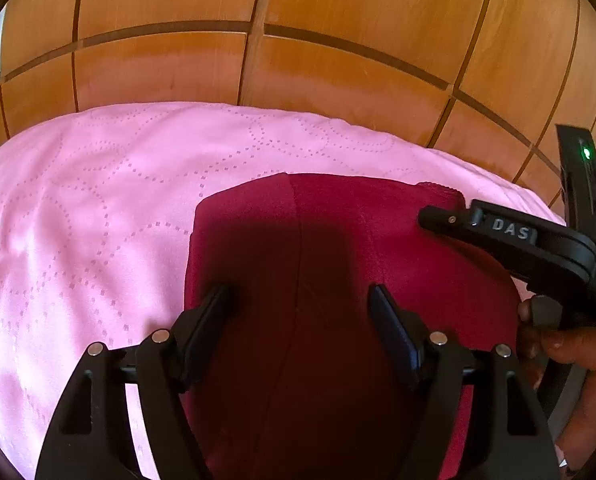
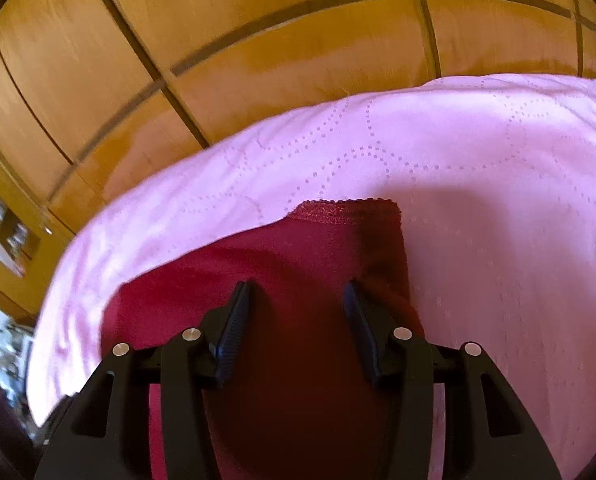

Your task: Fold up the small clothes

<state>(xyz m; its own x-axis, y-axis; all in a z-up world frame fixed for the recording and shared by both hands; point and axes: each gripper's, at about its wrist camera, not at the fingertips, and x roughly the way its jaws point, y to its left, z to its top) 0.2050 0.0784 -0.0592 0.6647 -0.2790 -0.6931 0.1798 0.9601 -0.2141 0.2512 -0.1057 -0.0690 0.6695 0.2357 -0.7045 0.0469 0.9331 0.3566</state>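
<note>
A dark red, folded fabric garment (image 1: 338, 280) with a scalloped lace edge lies flat on the pink quilted bedspread (image 1: 78, 220). The left hand-held gripper (image 1: 298, 300) and right hand-held gripper (image 2: 297, 294) hover over it, both released, jaws spread.

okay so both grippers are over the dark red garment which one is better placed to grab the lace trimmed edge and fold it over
Probably the right gripper. Its open fingers point straight at the scalloped lace-trimmed edge of the dark red fabric garment on the pink quilted bedspread. The left gripper, also open, hovers over the garment's middle seam, farther from that edge.
</note>
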